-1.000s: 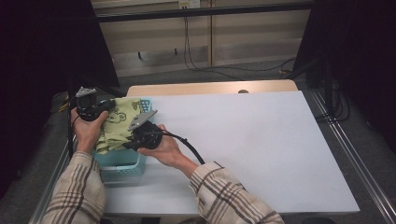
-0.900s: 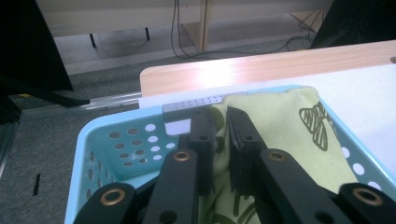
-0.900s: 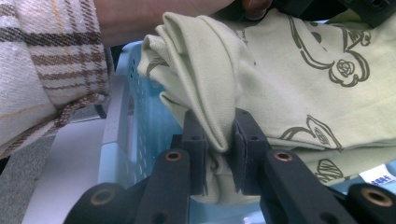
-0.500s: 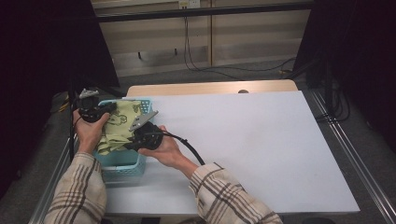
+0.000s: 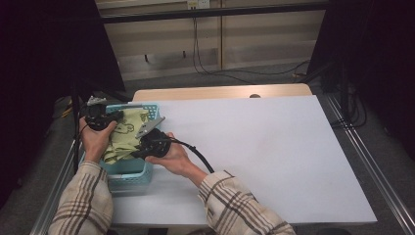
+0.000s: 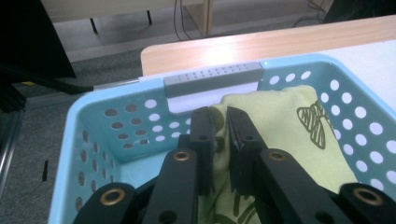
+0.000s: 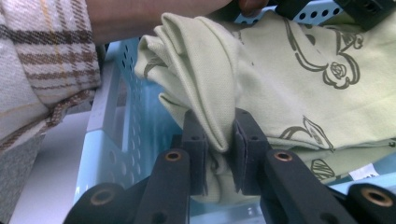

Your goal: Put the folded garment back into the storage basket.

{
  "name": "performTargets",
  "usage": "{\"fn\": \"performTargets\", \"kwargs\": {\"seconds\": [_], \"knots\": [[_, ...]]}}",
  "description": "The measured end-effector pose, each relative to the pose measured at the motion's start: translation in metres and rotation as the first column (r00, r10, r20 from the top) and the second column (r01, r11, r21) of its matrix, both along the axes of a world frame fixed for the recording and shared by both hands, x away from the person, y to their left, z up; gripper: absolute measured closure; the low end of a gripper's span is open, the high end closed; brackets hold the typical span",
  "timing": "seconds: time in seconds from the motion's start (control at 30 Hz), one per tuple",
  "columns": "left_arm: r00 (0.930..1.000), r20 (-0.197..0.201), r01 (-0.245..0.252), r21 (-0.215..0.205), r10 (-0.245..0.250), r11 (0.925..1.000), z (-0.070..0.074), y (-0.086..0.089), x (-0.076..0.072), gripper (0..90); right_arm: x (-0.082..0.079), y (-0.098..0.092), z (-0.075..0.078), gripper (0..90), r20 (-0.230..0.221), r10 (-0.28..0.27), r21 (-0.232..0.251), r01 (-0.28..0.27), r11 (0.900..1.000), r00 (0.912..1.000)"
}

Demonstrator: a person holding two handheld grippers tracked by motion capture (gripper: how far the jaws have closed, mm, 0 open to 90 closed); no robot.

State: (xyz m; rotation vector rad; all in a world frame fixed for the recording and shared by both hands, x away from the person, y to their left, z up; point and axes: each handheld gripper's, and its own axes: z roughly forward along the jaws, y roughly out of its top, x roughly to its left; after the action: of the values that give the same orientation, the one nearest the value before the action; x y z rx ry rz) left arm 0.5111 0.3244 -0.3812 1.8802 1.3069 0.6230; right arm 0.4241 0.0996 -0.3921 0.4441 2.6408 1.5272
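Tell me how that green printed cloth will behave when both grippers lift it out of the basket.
The green cloth looks floppy: it bunches into soft folds where the right gripper pinches it, so it will likely sag between the right and left gripper. It seems light and thin. A trailing edge might catch on the blue basket rim.

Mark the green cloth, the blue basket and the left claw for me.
green cloth (image 5: 128,131), high view, on the printed fabric between the two hands.
blue basket (image 6: 212,79), left gripper view, on the grey handle at its far rim.
left claw (image 6: 221,122), left gripper view, midway between its tips, shut on a cloth fold.
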Motion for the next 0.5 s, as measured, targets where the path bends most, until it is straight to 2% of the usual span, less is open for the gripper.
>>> {"fn": "performTargets", "kwargs": {"seconds": [0.07,0.1,0.13,0.3,0.33,0.4,0.5], "knots": [[1.0000,-0.003,0.003,0.006,-0.003,1.0000,-0.0015,-0.0001,0.0005,81.9,0.0009,0.0004,-0.0018,77.1,0.001,0.003,-0.006,-0.003,1.000,1.0000],[1.0000,0.009,0.002,0.013,-0.003,0.9999,-0.0021,0.0004,0.0010,82.0,0.0011,0.0005,-0.0023,77.1,-0.002,0.000,-0.007,0.000,1.000,1.0000],[1.0000,-0.008,0.004,0.008,-0.004,1.0000,-0.0027,0.0002,0.0007,82.0,0.0018,0.0005,-0.0028,77.1,-0.001,0.001,-0.009,-0.001,1.000,1.0000],[0.9998,-0.019,0.000,0.008,0.000,1.0000,-0.0046,0.0009,0.0002,81.8,0.0028,0.0016,-0.0048,77.0,0.003,0.009,-0.010,-0.009,1.000,1.0000],[0.9999,-0.008,0.007,0.020,-0.006,0.9998,-0.0048,0.0012,0.0005,81.8,0.0024,0.0022,-0.0057,77.0,0.002,0.014,-0.015,-0.014,1.000,0.9999],[0.9998,-0.021,0.006,0.023,-0.005,0.9997,-0.0060,0.0007,-0.0003,81.8,0.0021,0.0031,-0.0073,76.9,0.003,0.020,-0.024,-0.020,1.000,0.9998],[0.9999,-0.017,0.002,0.030,-0.001,0.9995,-0.0094,0.0015,0.0002,81.8,0.0020,0.0043,-0.0089,76.9,-0.002,0.024,-0.026,-0.024,0.999,0.9997]]}}
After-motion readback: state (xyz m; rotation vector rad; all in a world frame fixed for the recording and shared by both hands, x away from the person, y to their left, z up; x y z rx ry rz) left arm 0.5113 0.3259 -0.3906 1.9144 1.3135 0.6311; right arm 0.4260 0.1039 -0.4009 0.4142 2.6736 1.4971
